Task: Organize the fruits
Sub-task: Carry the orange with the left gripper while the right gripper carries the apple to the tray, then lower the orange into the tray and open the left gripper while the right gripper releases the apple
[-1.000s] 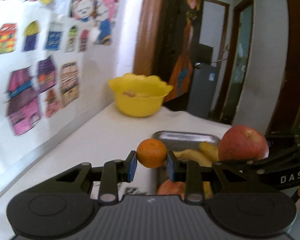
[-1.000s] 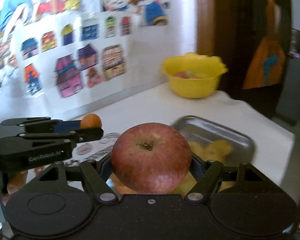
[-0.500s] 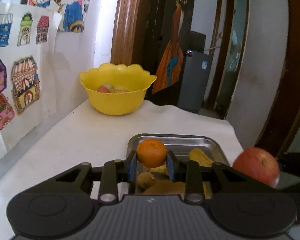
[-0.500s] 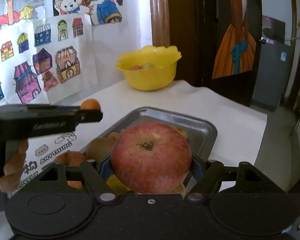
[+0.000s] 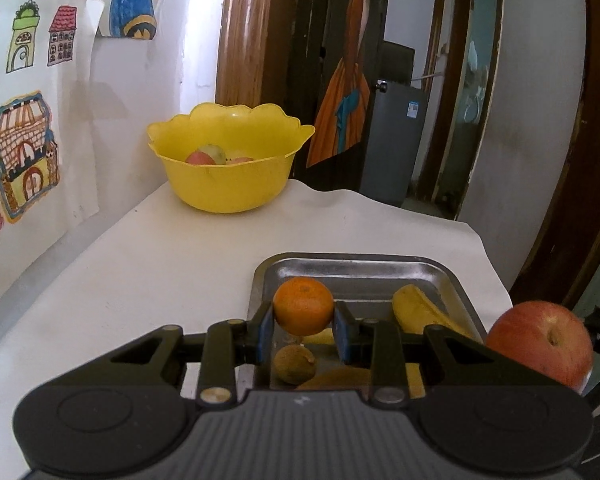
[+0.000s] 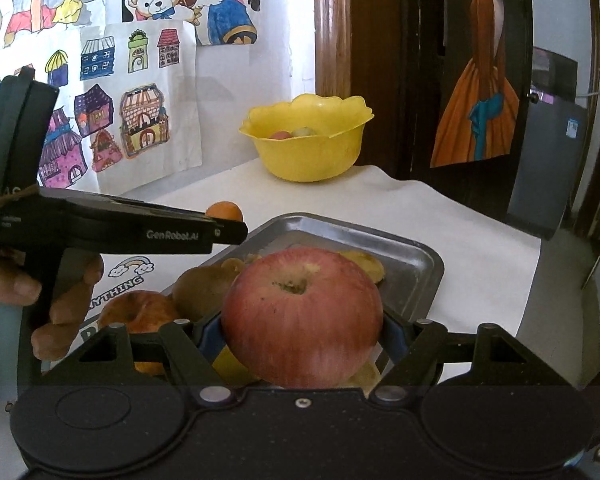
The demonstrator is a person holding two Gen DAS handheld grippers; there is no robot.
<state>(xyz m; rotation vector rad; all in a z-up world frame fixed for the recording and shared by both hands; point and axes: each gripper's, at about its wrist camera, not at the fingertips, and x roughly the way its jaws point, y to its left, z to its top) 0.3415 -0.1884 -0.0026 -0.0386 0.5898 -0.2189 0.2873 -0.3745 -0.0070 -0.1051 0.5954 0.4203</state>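
Left hand-held gripper pinches an orange over the tray. Right hand-held gripper squeezes an apple, stem dip up. Bare white surface w/ room up to the yellow bowl.

Soft daylight fills both views, brightest on the white wall with children's drawings and the white-covered desk. The shiny metal tray shows pale glare along its rim. Both views are sharp, without motion blur. Fisheye distortion bends the brown door frame, and the corners fall to black.
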